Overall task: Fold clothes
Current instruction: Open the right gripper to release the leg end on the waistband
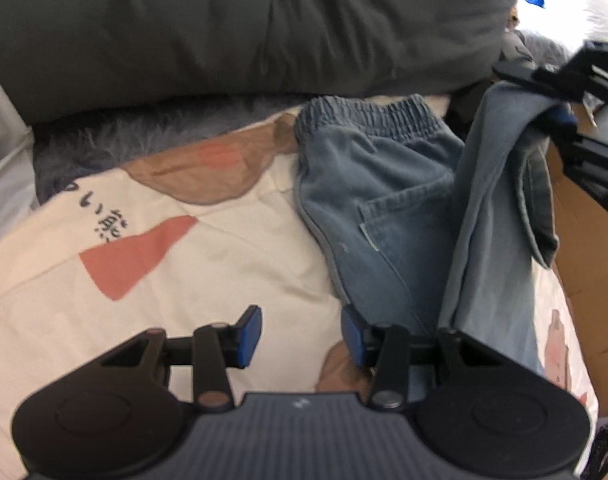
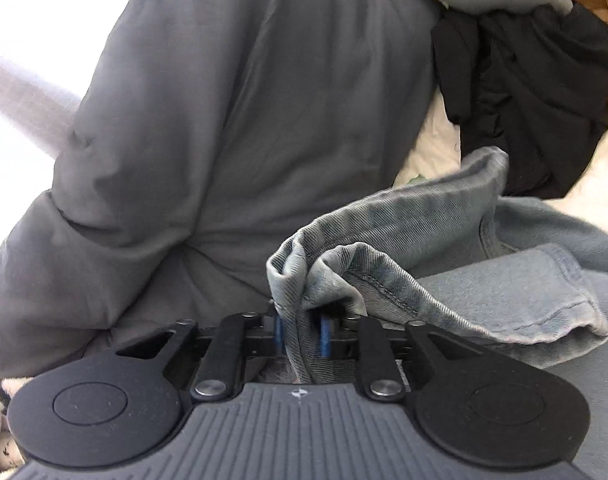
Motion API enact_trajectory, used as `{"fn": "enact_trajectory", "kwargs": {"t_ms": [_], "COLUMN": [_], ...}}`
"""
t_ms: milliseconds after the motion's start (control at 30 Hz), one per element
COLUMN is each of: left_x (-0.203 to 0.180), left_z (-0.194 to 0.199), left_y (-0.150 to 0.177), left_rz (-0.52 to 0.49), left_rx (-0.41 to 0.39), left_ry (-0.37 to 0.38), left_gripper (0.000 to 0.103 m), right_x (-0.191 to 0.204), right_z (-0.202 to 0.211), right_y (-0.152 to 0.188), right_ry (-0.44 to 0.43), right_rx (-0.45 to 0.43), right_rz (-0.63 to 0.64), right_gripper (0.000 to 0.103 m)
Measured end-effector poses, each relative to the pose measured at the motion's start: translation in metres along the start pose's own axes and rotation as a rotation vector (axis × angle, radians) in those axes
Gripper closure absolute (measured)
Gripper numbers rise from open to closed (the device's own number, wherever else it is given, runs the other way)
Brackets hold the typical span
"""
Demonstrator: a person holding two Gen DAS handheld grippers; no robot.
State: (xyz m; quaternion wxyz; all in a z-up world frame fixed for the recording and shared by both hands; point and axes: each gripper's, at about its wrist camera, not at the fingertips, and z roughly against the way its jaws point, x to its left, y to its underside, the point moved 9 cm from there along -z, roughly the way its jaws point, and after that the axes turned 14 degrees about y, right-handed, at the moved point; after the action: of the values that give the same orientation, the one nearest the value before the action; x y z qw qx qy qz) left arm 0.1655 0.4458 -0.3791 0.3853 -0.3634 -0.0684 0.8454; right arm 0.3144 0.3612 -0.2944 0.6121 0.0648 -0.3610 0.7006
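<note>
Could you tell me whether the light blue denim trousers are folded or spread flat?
Partly folded: the light blue denim trousers lie waistband-up on the bedding, one leg doubled over.

The faded light-blue denim trousers (image 1: 376,184) with a gathered elastic waistband lie on their side right of centre in the left wrist view, waistband toward the top of the frame, a stitched back pocket facing up. Their legs are folded back up along the right side of the frame toward the upper right. In the right wrist view the hemmed leg ends (image 2: 384,264) bunch at lower centre, draping rightward.
</note>
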Motion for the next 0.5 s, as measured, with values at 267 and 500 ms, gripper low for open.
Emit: {"fn": "enact_trajectory", "kwargs": {"t_ms": [267, 500], "left_x": [0.015, 0.015], "left_z": [0.001, 0.004], "left_y": [0.007, 0.001], "left_rz": [0.035, 0.007], "left_rx": [-0.007, -0.03], "left_ry": [-0.054, -0.082], "left_gripper": [0.057, 0.057], "right_x": [-0.013, -0.024], "right_z": [-0.012, 0.009], "right_y": [0.024, 0.034], "right_ry": [-0.071, -0.099], "right_rx": [0.072, 0.066], "right_rz": [-0.057, -0.064], "right_gripper": [0.035, 0.024]}}
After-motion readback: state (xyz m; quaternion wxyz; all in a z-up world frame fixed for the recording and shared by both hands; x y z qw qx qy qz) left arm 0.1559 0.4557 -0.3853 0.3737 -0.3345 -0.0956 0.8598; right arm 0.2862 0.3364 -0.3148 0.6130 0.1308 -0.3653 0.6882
